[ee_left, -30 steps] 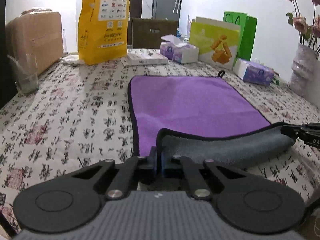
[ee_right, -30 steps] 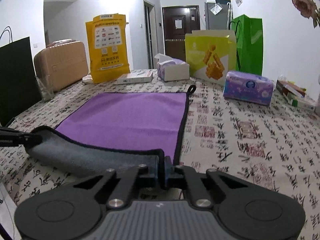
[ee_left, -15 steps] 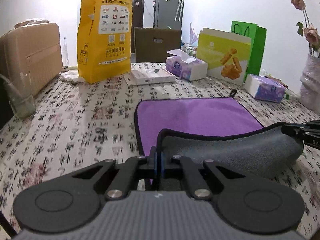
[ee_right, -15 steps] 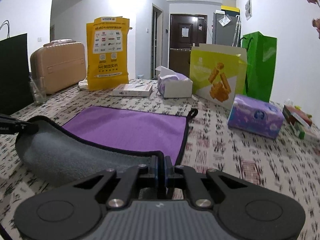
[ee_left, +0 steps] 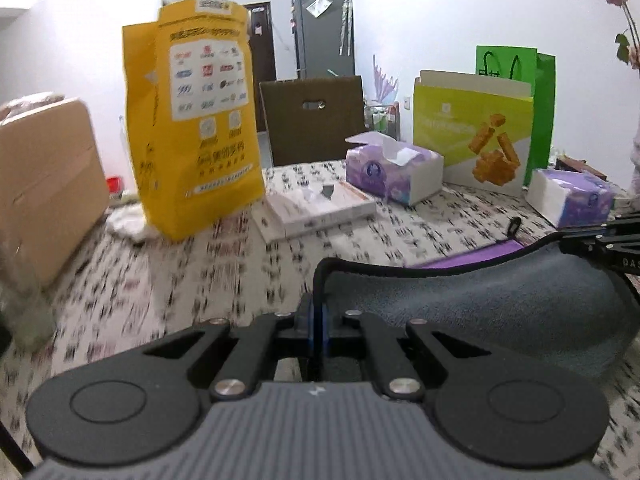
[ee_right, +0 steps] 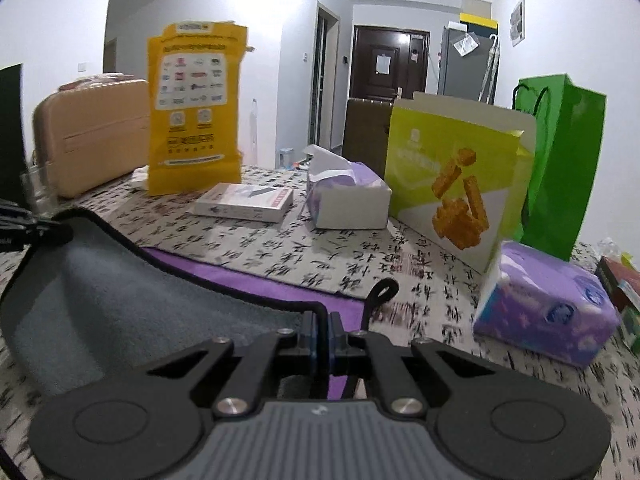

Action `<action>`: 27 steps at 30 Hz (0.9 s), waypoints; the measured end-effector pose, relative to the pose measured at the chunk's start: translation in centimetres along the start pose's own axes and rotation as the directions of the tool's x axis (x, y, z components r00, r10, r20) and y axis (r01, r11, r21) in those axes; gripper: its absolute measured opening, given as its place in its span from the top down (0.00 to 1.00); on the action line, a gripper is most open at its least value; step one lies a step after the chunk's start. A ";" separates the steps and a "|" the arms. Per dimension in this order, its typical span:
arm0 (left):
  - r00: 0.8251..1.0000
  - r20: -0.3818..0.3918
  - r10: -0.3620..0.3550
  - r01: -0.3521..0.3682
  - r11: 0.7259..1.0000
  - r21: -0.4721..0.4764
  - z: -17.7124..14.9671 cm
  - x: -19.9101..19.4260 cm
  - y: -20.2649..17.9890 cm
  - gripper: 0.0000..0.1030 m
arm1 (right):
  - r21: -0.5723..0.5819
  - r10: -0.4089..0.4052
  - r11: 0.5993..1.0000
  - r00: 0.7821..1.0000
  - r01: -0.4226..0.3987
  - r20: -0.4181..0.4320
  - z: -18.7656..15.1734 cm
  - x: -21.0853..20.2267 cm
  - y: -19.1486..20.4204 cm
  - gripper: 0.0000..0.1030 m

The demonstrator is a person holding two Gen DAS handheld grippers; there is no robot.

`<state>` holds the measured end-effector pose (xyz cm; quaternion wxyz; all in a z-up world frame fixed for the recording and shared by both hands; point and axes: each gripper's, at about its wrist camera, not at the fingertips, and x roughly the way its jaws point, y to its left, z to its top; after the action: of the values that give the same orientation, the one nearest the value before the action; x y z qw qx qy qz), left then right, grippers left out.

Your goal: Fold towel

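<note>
The towel (ee_left: 500,300) is purple on top and grey underneath, with a black hem. My left gripper (ee_left: 319,330) is shut on its near left corner. My right gripper (ee_right: 320,330) is shut on its near right corner. Both hold the near edge lifted and carried over the far part, so the grey underside (ee_right: 120,300) faces me. Only a thin purple strip (ee_right: 256,280) and the hanging loop (ee_right: 384,290) at the far edge show. Each gripper appears at the other view's edge: the right gripper in the left wrist view (ee_left: 600,244), the left gripper in the right wrist view (ee_right: 28,228).
The patterned tablecloth (ee_left: 180,280) carries a yellow bag (ee_left: 196,120), a flat white box (ee_left: 316,208), an open tissue box (ee_left: 392,172), a green-yellow snack bag (ee_right: 456,184), a purple tissue pack (ee_right: 548,304), a green bag (ee_right: 560,160) and a tan suitcase (ee_right: 92,136).
Both grippers have carried the towel's near edge forward toward the far edge. The grey underside covers most of the purple face now. The far objects appear closer.
</note>
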<state>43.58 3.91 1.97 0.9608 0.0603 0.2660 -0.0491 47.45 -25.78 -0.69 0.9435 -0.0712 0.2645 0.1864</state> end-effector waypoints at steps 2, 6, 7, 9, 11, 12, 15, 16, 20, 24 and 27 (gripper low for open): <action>1.000 -0.008 -0.002 0.002 1.000 0.015 0.7 1.6 0.1 0.96 | 0.009 0.002 1.000 1.000 -0.002 -0.014 0.6 1.6 -0.7 0.95; 0.999 -0.046 -0.013 0.014 1.000 0.012 1.6 4.8 0.6 0.96 | 0.031 -0.003 1.000 0.999 0.004 -0.040 1.3 4.5 -2.1 0.95; 0.998 -0.057 -0.014 0.014 1.000 0.006 1.6 5.5 0.8 0.96 | 0.035 -0.004 0.999 0.999 0.005 -0.046 1.4 5.1 -2.4 0.95; 0.996 -0.087 -0.023 0.022 1.000 -0.006 1.5 7.1 1.2 0.96 | 0.052 -0.004 0.999 0.998 0.007 -0.056 1.5 6.3 -3.0 0.95; 0.992 -0.123 -0.026 0.023 0.999 -0.026 1.1 8.4 1.5 0.95 | 0.064 0.008 0.998 0.996 -0.003 -0.083 1.5 7.6 -3.4 0.95; 0.989 -0.143 -0.023 0.018 0.999 -0.039 0.9 9.0 1.8 0.93 | 0.064 0.010 0.998 0.995 -0.004 -0.099 1.4 8.1 -3.5 0.94; 0.987 -0.161 -0.013 0.002 0.997 -0.071 0.4 9.7 2.6 0.80 | 0.072 -0.012 0.997 0.995 0.019 -0.102 1.0 8.8 -3.8 0.84; 0.988 -0.157 -0.011 0.000 0.998 -0.070 0.4 9.6 2.7 0.74 | 0.079 -0.012 0.997 0.995 0.020 -0.096 0.9 8.8 -3.9 0.82; 0.986 -0.166 -0.011 -0.003 0.996 -0.086 0.8 9.2 3.3 0.59 | 0.088 -0.018 0.996 0.995 0.027 -0.097 1.0 8.7 -4.2 0.75; 0.983 -0.183 -0.012 -0.005 0.996 -0.091 1.1 8.3 3.5 0.51 | 0.088 -0.028 0.995 0.995 0.037 -0.092 1.5 8.0 -4.1 0.73; 0.983 -0.184 -0.015 0.000 0.997 -0.081 1.3 7.0 3.1 0.43 | 0.090 -0.030 0.995 0.996 0.037 -0.082 2.0 6.7 -3.9 0.68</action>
<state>50.59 6.38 -0.29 0.9335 0.0249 0.3560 -0.0361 55.25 -26.83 -2.41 0.9374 -0.0397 0.3092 0.1553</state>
